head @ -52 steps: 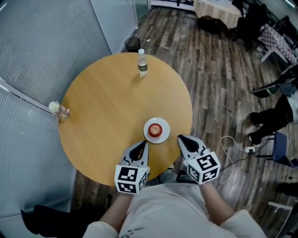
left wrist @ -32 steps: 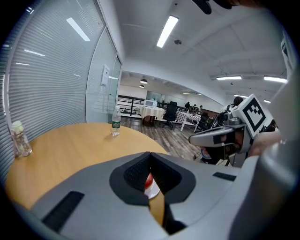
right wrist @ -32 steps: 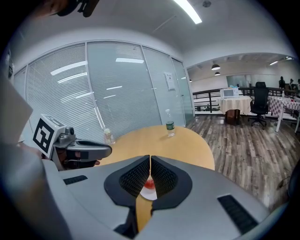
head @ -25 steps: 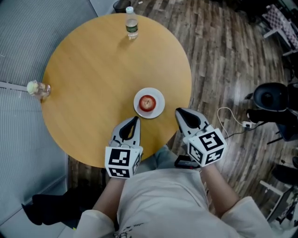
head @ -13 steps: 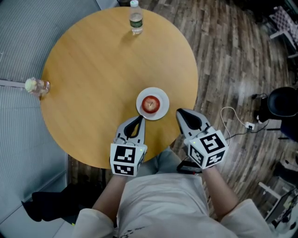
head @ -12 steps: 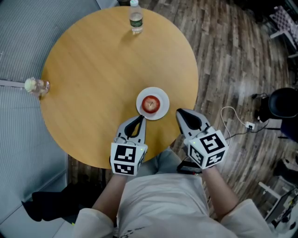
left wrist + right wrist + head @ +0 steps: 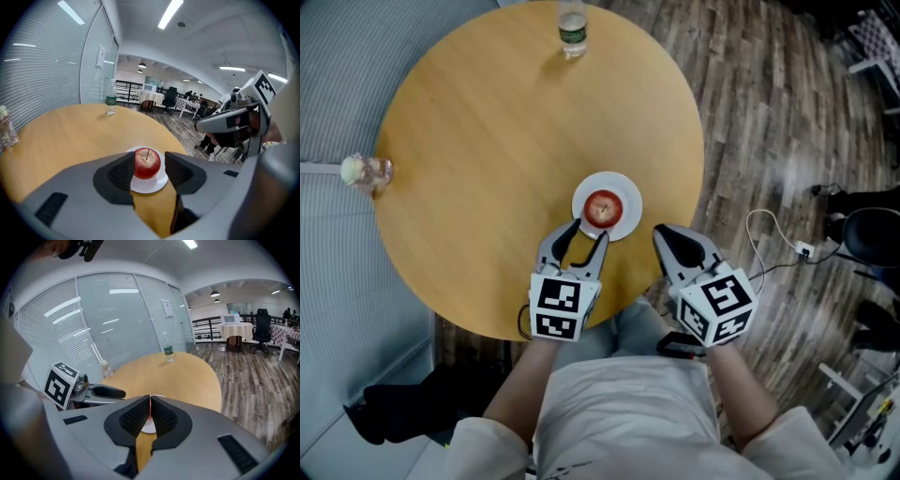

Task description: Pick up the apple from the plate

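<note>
A red apple [image 7: 602,208] stands upright on a small white plate [image 7: 627,191] near the front edge of the round wooden table [image 7: 487,141]. My left gripper [image 7: 589,232] is just short of the plate's near rim, and its jaws are opening. In the left gripper view the apple [image 7: 147,163] shows in the gap between the pads, which do not press on it; the plate [image 7: 151,186] lies under it. My right gripper [image 7: 659,232] hangs shut and empty at the table's edge, right of the plate. In the right gripper view its jaws [image 7: 150,400] hide most of the plate [image 7: 148,428].
A water bottle [image 7: 572,26] stands at the table's far edge. A small glass jar [image 7: 361,172] sits at the left edge, against the blinds. A white cable [image 7: 769,246] lies on the wooden floor to the right, and chairs stand beyond it.
The left jaws have gone from shut to open. The left gripper has dropped and come forward to the plate's near rim. The right gripper has sunk slightly and stays shut.
</note>
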Tool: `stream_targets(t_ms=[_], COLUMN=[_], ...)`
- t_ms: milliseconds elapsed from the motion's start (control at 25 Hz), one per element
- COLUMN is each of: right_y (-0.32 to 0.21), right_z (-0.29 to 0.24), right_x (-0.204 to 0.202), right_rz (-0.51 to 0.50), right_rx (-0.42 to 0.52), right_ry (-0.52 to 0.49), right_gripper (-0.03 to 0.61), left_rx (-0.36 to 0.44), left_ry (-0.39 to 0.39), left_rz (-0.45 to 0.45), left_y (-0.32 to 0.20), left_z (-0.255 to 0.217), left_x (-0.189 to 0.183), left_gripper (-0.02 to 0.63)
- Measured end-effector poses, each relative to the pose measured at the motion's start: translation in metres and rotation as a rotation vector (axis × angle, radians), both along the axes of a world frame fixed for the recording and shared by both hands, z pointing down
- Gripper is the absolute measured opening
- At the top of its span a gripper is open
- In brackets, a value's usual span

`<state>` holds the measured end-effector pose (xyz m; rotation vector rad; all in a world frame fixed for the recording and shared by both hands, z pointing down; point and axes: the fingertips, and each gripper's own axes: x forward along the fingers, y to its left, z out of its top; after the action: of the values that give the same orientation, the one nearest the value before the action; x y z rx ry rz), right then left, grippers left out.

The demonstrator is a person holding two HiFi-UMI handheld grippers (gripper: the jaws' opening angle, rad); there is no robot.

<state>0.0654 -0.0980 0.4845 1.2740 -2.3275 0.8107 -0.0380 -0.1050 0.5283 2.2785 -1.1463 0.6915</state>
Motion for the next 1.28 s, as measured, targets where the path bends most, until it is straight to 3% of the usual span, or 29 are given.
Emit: stream_targets(t_ms=[440, 1280], right_y=[0.002, 0.001], right_z=[0.016, 0.031], right_x=[0.010, 0.015], right_rz=[0.015, 0.015], right_rx=[-0.040, -0.082], right_ry=[0.004, 0.003], right_gripper=[0.032, 0.031], left_rx=[-0.054, -0.111], left_ry=[-0.030, -0.062], left_rz=[0.012, 0.027], left_y=[-0.011, -0.023], left_z=[0.038, 0.077], left_x=[0.008, 0.023], left_gripper=[0.332, 0.406])
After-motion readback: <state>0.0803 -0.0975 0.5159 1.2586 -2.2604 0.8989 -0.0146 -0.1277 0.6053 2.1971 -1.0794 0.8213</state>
